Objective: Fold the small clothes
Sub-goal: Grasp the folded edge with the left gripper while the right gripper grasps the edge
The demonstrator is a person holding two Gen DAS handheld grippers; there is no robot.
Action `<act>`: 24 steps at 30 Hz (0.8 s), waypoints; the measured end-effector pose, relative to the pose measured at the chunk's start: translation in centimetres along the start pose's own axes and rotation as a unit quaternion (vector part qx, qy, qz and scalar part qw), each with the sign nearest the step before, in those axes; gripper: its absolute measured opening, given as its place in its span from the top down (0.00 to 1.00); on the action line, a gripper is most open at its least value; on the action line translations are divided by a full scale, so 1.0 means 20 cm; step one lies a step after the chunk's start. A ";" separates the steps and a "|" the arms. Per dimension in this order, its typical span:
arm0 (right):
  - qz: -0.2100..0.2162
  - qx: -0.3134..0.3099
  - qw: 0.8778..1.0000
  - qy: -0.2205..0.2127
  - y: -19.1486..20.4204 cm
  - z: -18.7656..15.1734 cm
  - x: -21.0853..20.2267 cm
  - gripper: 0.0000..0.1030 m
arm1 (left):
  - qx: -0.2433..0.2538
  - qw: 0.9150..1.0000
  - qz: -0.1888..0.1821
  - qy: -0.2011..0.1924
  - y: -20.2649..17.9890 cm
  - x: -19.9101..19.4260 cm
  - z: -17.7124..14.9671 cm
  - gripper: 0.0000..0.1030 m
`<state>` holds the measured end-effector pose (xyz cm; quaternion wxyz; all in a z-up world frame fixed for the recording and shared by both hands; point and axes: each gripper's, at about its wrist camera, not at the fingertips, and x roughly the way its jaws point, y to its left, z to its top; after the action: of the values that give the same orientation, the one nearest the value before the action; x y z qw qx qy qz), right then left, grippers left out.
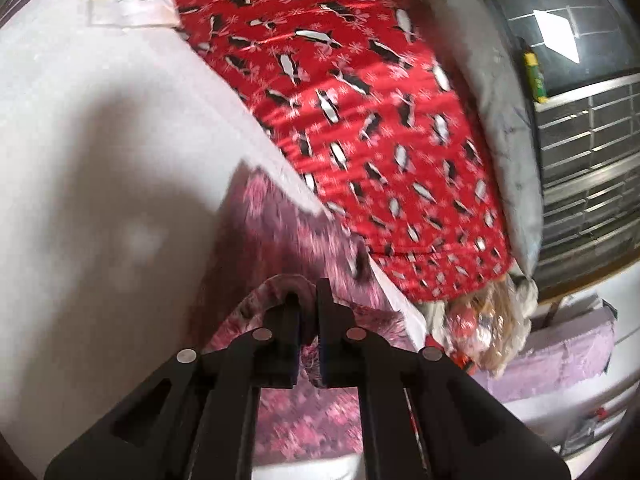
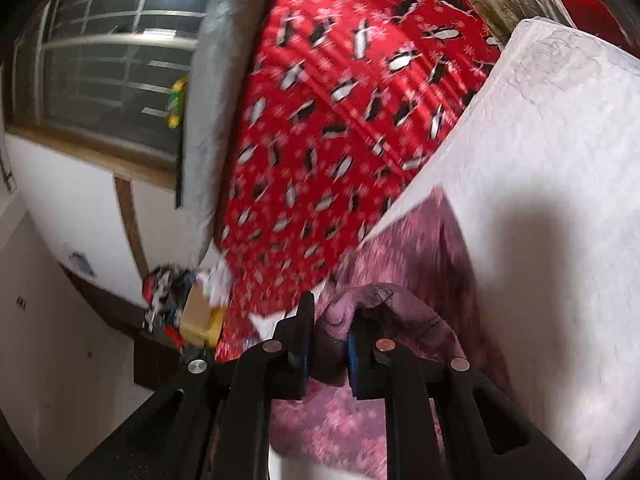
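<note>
left gripper [image 1: 306, 312]: pinching pink patterned garment [image 1: 280, 232] edge | right gripper [image 2: 330, 320]: pinching a bunched fold of it | cloth hangs beyond both fingertips over white surface [image 1: 80, 120] | progress: mid-fold, not laid flat, 0 finished folds visible

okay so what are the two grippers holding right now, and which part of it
Both hold the pink patterned garment: the left gripper pinches a bunched edge, and the right gripper clamps another bunched fold of its edge.

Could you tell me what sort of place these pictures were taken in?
Probably a bedroom at home: a white bed surface, a red penguin-print blanket spread on it, and a barred window beside it.
</note>
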<state>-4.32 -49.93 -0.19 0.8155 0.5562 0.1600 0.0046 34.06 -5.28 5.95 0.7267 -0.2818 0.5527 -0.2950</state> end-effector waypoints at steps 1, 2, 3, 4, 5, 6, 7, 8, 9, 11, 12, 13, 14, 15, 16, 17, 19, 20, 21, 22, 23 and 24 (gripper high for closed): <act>-0.004 0.006 1.000 -0.004 -0.02 0.05 0.06 0.87 | 0.001 1.000 0.004 0.000 -0.01 0.05 0.05 0.95; -0.009 0.009 1.000 -0.006 -0.04 0.09 0.11 0.87 | 0.003 1.000 0.010 0.000 -0.01 0.09 0.09 0.95; -0.017 0.011 1.000 -0.007 -0.07 0.13 0.17 0.87 | 0.007 1.000 0.022 0.000 -0.01 0.16 0.13 0.95; -0.023 0.013 1.000 -0.007 -0.09 0.16 0.21 0.87 | 0.009 1.000 0.030 0.000 0.00 0.20 0.16 0.95; -0.031 0.015 0.999 -0.008 -0.12 0.20 0.27 0.87 | 0.010 0.999 0.045 0.003 0.01 0.27 0.19 0.95; -0.040 0.019 0.999 -0.008 -0.15 0.23 0.32 0.87 | 0.008 0.998 0.057 0.009 0.04 0.33 0.22 0.95; -0.049 0.022 0.999 -0.008 -0.18 0.25 0.36 0.87 | 0.004 0.998 0.066 0.014 0.06 0.38 0.24 0.95; -0.059 0.029 0.998 -0.006 -0.22 0.26 0.41 0.87 | -0.001 0.997 0.073 0.019 0.09 0.42 0.25 0.95; -0.066 0.034 0.997 -0.004 -0.25 0.27 0.44 0.87 | -0.008 0.996 0.081 0.026 0.13 0.47 0.26 0.95; -0.082 0.048 0.995 0.001 -0.33 0.28 0.51 0.87 | -0.023 0.995 0.090 0.043 0.19 0.54 0.27 0.95; -0.090 0.054 0.994 0.006 -0.36 0.29 0.54 0.86 | -0.029 0.994 0.090 0.050 0.22 0.56 0.27 0.95; -0.093 0.058 0.994 0.013 -0.38 0.29 0.56 0.85 | -0.037 0.994 0.087 0.057 0.24 0.57 0.28 0.95; -0.097 0.067 0.993 0.022 -0.41 0.29 0.58 0.83 | -0.041 0.995 0.078 0.056 0.26 0.56 0.28 0.95; -0.097 0.074 0.992 0.024 -0.42 0.29 0.58 0.83 | -0.052 0.995 0.067 0.059 0.27 0.55 0.29 0.95; -0.092 0.080 0.992 0.023 -0.43 0.29 0.57 0.83 | -0.061 0.995 0.054 0.061 0.27 0.53 0.30 0.95; -0.090 0.080 0.993 0.020 -0.42 0.29 0.56 0.82 | -0.066 0.995 0.040 0.061 0.26 0.50 0.31 0.95; -0.086 0.072 0.994 0.004 -0.39 0.30 0.51 0.79 | -0.079 0.995 0.002 0.057 0.25 0.42 0.35 0.95; -0.081 0.067 0.994 -0.011 -0.37 0.31 0.47 0.77 | -0.086 0.995 -0.022 0.053 0.23 0.38 0.36 0.95; -0.080 0.062 0.995 -0.027 -0.35 0.31 0.43 0.67 | -0.088 0.994 -0.037 0.050 0.21 0.35 0.38 0.95; -0.080 0.051 0.994 -0.046 -0.32 0.31 0.39 0.60 | -0.084 0.994 -0.047 0.046 0.18 0.32 0.38 0.94; -0.081 0.036 0.994 -0.059 -0.28 0.30 0.35 0.60 | -0.070 0.996 -0.047 0.043 0.14 0.30 0.37 0.92; -0.083 0.014 0.994 -0.064 -0.23 0.29 0.33 0.60 | -0.052 0.997 -0.040 0.040 0.09 0.29 0.36 0.88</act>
<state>2.71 -55.64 -4.16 0.8137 0.5517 0.1526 -0.1011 42.60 -7.75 2.55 0.6758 -0.3286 0.5845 -0.3060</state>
